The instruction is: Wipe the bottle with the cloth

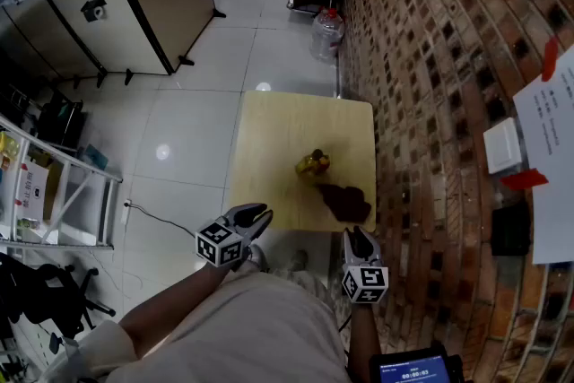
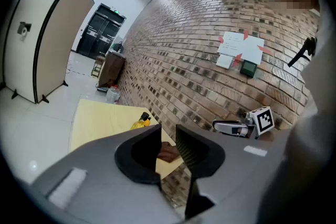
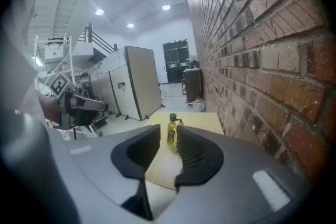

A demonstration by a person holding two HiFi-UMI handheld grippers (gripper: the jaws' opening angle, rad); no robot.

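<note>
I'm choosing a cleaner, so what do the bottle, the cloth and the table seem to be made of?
The bottle looks like clear glossy plastic: yellow liquid shows through, under a dark cap. The cloth seems soft, matt dark-brown fabric: it lies crumpled in folds. The table is pale wood or wood-look laminate, smooth; which one I cannot tell.

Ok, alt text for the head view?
A yellow plastic bottle stands on a pale wooden table beside a crumpled dark brown cloth, by a brick wall. The left gripper and right gripper hang shut and empty at its near edge.
</note>
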